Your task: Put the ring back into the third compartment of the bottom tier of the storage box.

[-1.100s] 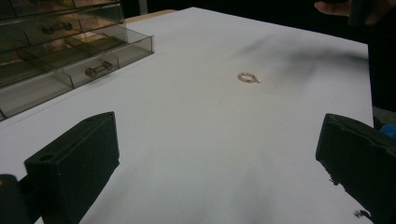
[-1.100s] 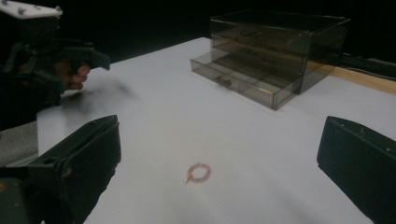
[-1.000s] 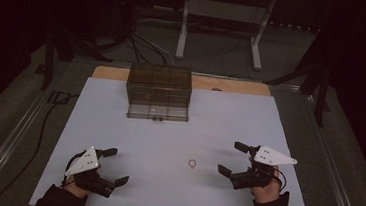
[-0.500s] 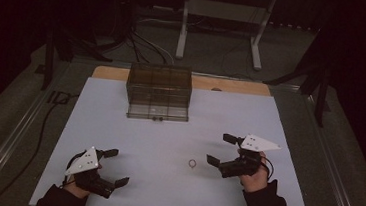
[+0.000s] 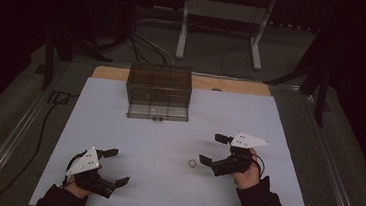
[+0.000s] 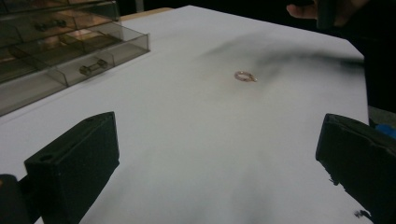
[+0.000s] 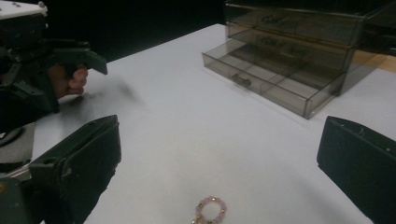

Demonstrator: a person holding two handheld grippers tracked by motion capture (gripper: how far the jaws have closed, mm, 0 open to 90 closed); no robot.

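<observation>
We see a white bench (image 5: 270, 115) with two hand-held tools. The right tool (image 5: 214, 148) hovers with its jaws spread wide and empty. Just ahead of its lower jaw lies a small beaded ring (image 5: 192, 163), flat on the bench; in the right gripper view the ring (image 7: 210, 210) sits between the two jaws, close to the camera. The left tool (image 5: 116, 167) is well apart from the ring, jaws likewise spread and empty. Farther ahead of both tools stands a smoky clear drawer box (image 5: 159, 92), its bottom drawer (image 7: 261, 84) pulled partly out.
</observation>
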